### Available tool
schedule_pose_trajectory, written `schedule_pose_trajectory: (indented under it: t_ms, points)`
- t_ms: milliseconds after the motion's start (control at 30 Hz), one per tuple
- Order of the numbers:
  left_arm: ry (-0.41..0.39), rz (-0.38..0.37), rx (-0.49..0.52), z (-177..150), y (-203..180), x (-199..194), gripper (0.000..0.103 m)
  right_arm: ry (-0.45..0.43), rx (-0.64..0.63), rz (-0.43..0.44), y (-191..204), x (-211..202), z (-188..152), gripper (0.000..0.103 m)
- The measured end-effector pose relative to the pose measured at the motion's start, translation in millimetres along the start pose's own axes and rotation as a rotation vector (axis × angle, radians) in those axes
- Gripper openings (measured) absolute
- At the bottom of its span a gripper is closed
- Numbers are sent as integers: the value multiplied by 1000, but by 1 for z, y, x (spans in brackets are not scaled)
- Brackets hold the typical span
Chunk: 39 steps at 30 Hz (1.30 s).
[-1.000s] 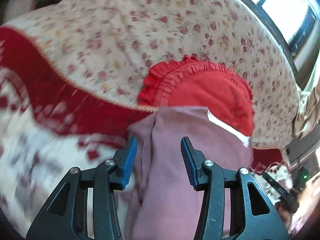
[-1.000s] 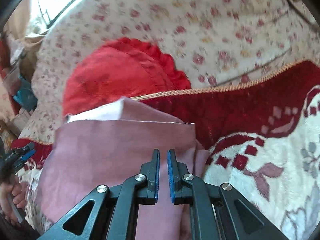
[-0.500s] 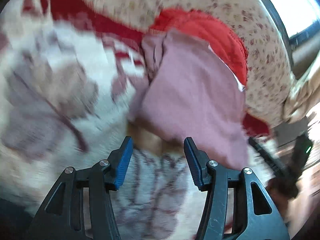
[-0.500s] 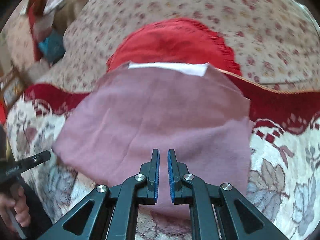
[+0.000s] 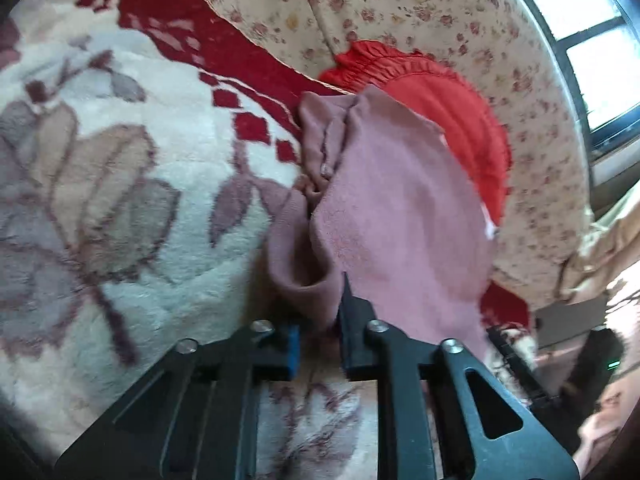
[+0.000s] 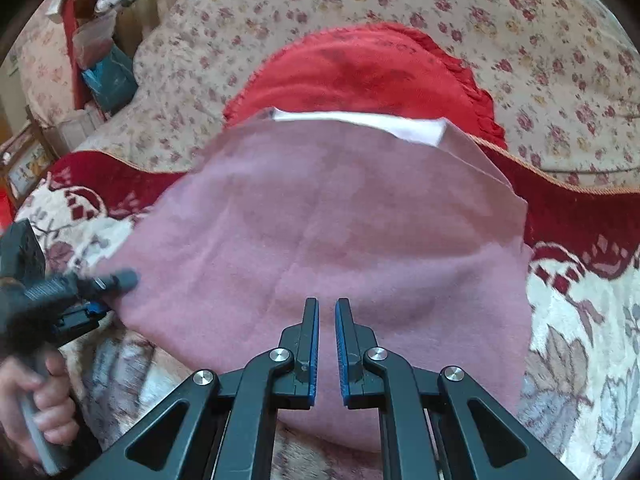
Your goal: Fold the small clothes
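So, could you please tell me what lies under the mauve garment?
The mauve garment rests on the leaf-patterned blanket; its far edge overlaps the red frilled cushion. Whatever lies beneath its middle is hidden.

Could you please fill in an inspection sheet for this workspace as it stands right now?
Surface: plush cream blanket with leaf pattern and red border, spread over a floral-print sofa.
Job's things: mauve-pink fabric garment, spread fairly flat, white label at its far edge, left edge bunched.
Clutter: red ruffled cushion behind the garment, partly under it.
Grippers: left tool has just been closing and now pinches the garment's bunched edge; right tool shut over the garment's near part; whether it holds cloth is unclear.
Cables: nothing seen.
Surroundings: window behind the sofa; blurred household items at the sofa's end.
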<state>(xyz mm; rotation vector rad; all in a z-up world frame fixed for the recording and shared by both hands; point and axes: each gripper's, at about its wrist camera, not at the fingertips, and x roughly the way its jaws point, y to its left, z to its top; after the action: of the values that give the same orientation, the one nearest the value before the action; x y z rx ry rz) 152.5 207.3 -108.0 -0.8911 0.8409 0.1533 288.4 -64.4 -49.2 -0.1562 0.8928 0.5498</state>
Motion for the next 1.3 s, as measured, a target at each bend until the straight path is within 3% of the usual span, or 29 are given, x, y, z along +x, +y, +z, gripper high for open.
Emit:
schedule_pose_trajectory:
  t_ms: [67, 133, 200, 233, 267, 400, 533, 633, 767, 833, 1000, 1067, 1100, 1133, 1200, 1300]
  points:
    - [-19, 37, 23, -3, -5, -4, 8, -36, -6, 64, 6, -4, 9, 7]
    - [-57, 57, 37, -5, -13, -11, 8, -69, -18, 179, 16, -4, 24, 14]
    - [-74, 61, 41, -8, -17, -11, 8, -89, -18, 264, 28, 3, 42, 43]
    - [-71, 59, 44, -9, -18, -10, 8, -88, -19, 314, 37, 9, 52, 47]
    - [-67, 59, 48, -9, -17, -8, 8, -64, -37, 354, 49, 19, 65, 48]
    - [-12, 21, -20, -6, 2, 2, 9, 7, -151, 352, 100, 59, 106, 48]
    - [-2, 10, 8, -8, 0, 6, 10, 94, -337, 281, 155, 114, 135, 48]
    - [16, -16, -12, -8, 5, 7, 14, 192, -441, 194, 180, 157, 136, 48]
    - [29, -61, -65, -7, 15, 8, 15, 264, -470, 64, 189, 197, 135, 48]
    - [29, -72, -83, -7, 16, 10, 15, 294, -474, 61, 192, 210, 134, 48]
    - [32, -77, -84, -6, 17, 10, 15, 356, -575, -42, 204, 232, 127, 50]
    - [33, -81, -88, -5, 18, 11, 15, 366, -549, -43, 203, 235, 129, 48]
    - [32, -80, -81, -5, 17, 11, 14, 367, -529, -52, 200, 237, 133, 27]
    - [29, -77, -75, -6, 16, 10, 14, 380, -502, -57, 197, 239, 135, 16]
    - [21, -67, -53, -7, 14, 9, 15, 375, -433, -19, 188, 235, 141, 9]
    - [-1, -36, -3, -6, 7, 11, 15, 332, -375, 37, 177, 215, 147, 8]
